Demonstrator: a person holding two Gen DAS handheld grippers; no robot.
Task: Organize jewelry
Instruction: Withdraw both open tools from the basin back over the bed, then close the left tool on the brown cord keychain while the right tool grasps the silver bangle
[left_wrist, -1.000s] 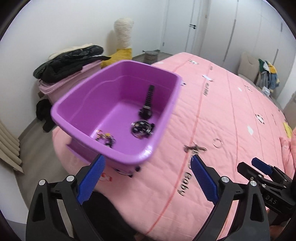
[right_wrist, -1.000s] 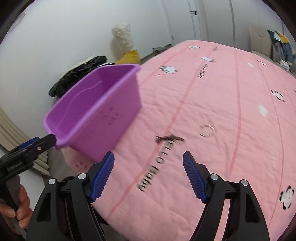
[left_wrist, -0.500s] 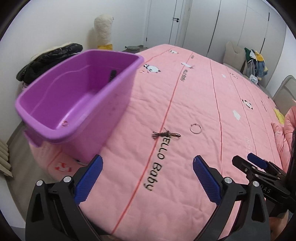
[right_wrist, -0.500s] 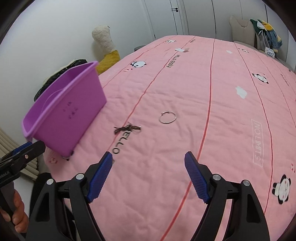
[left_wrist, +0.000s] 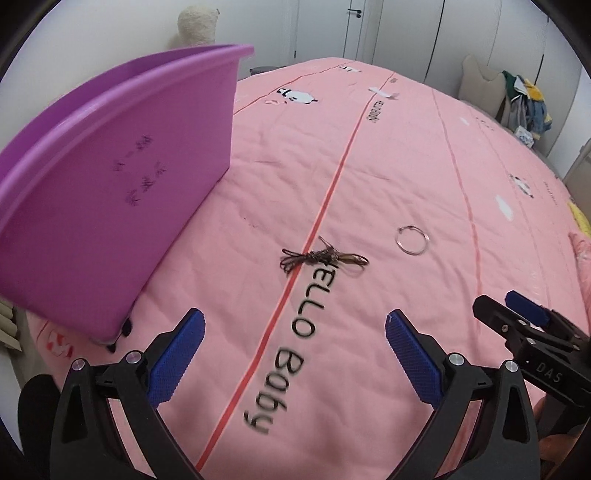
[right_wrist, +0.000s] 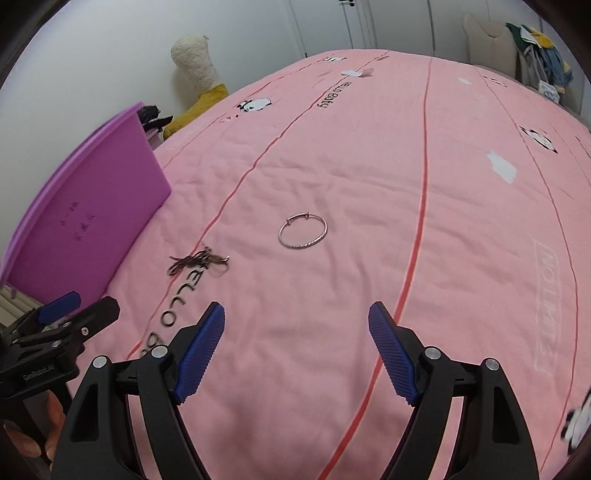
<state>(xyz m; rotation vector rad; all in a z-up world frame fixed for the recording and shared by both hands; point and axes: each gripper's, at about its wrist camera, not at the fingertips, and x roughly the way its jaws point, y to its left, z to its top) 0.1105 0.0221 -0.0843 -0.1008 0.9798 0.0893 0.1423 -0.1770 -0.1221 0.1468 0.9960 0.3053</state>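
Note:
A tangled brown cord necklace (left_wrist: 321, 257) (right_wrist: 195, 261) lies on the pink quilt (left_wrist: 388, 155) (right_wrist: 369, 166) over the word HELLO. To its right rests a thin silver bangle (left_wrist: 412, 240) (right_wrist: 303, 232). A purple plastic tub (left_wrist: 110, 177) (right_wrist: 85, 218) stands at the left; its inside is hidden from both views. My left gripper (left_wrist: 293, 325) hangs open over the quilt, short of the necklace. My right gripper (right_wrist: 295, 317) is open too, short of the bangle, with nothing between its blue pads (right_wrist: 391, 354). Each gripper shows at the edge of the other's view.
A cream and yellow plush toy (right_wrist: 195, 85) leans on the white wall beyond the tub. A chair with piled clothes (left_wrist: 517, 99) stands at the far right by white wardrobe doors (left_wrist: 354, 29). A yellow pillow corner (left_wrist: 580, 221) lies on the right.
Both grippers have come down and forward toward the quilt. The tub slid to the left of both views and its contents dropped out of sight. The necklace and bangle look larger and nearer.

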